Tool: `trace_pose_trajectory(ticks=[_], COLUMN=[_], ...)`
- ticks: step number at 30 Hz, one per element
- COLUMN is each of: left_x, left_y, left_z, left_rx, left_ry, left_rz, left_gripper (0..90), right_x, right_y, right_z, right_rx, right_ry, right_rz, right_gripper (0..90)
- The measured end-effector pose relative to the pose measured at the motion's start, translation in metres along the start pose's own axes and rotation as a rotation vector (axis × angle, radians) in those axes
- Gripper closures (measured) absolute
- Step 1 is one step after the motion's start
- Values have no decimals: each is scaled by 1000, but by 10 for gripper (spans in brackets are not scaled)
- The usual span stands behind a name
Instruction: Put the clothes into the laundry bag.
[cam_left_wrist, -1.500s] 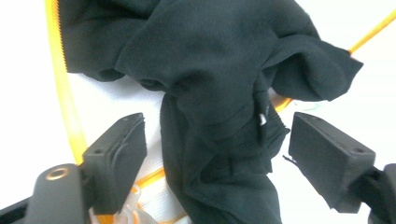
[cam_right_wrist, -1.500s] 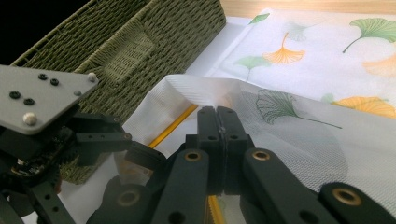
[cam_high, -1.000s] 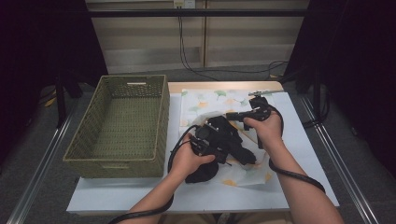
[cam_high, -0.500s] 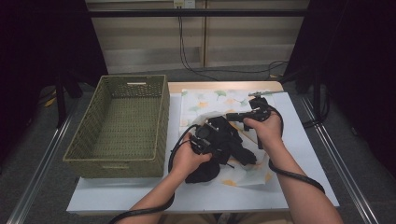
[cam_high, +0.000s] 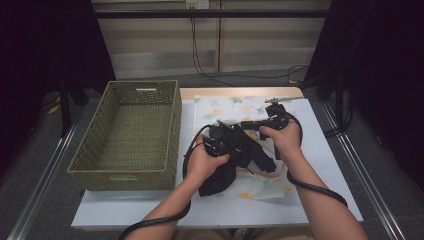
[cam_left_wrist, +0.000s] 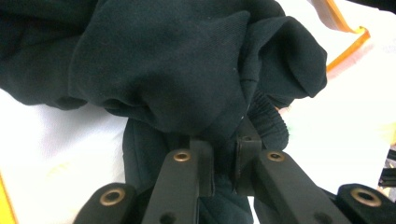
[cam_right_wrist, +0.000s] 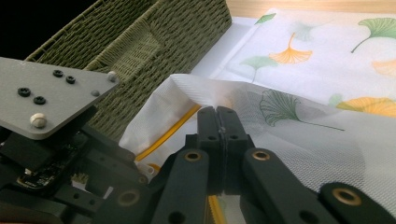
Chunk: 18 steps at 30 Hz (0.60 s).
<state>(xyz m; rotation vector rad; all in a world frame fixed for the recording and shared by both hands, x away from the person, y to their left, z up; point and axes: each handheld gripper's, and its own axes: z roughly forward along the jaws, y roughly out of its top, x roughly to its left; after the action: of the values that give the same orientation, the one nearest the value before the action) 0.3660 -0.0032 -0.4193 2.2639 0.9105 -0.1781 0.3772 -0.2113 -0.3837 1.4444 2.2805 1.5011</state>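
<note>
A black garment (cam_high: 217, 180) (cam_left_wrist: 177, 70) lies bunched on a white mesh bag (cam_high: 225, 107) (cam_right_wrist: 303, 140) printed with ginkgo leaves. My left gripper (cam_high: 244, 150) (cam_left_wrist: 224, 163) has just been closing, and its jaws now pinch a fold of the black cloth. My right gripper (cam_high: 245, 123) (cam_right_wrist: 217, 116) points left, shut on the bag's raised rim beside the yellow zipper (cam_right_wrist: 163, 133). The left gripper's grey plate (cam_right_wrist: 46, 95) sits close by the right gripper's jaws. An orange zipper edge (cam_left_wrist: 345, 42) shows past the garment.
A green woven basket (cam_high: 90, 165) (cam_right_wrist: 154, 28) stands at the table's left, close to the bag. The white table top (cam_high: 150, 210) runs along the front. Cables (cam_high: 310, 187) trail from both hands. Dark curtains flank the table.
The left gripper's jaws have shut on the black garment. Both hands stay almost where they were.
</note>
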Motion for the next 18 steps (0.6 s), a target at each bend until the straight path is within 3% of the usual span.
trace_pose_trajectory(ticks=[8,18], left_x=[4,10], left_y=[6,8], left_z=[7,10], left_rx=[-33,-79], left_ry=[29,70], left_rz=[-43,-45], left_gripper=[822,809], right_x=[1,-1], right_y=[2,0], right_z=[-1,-5], right_rx=[-2,-7], right_ry=[5,9], right_rz=[-1,3], right_gripper=[900,900])
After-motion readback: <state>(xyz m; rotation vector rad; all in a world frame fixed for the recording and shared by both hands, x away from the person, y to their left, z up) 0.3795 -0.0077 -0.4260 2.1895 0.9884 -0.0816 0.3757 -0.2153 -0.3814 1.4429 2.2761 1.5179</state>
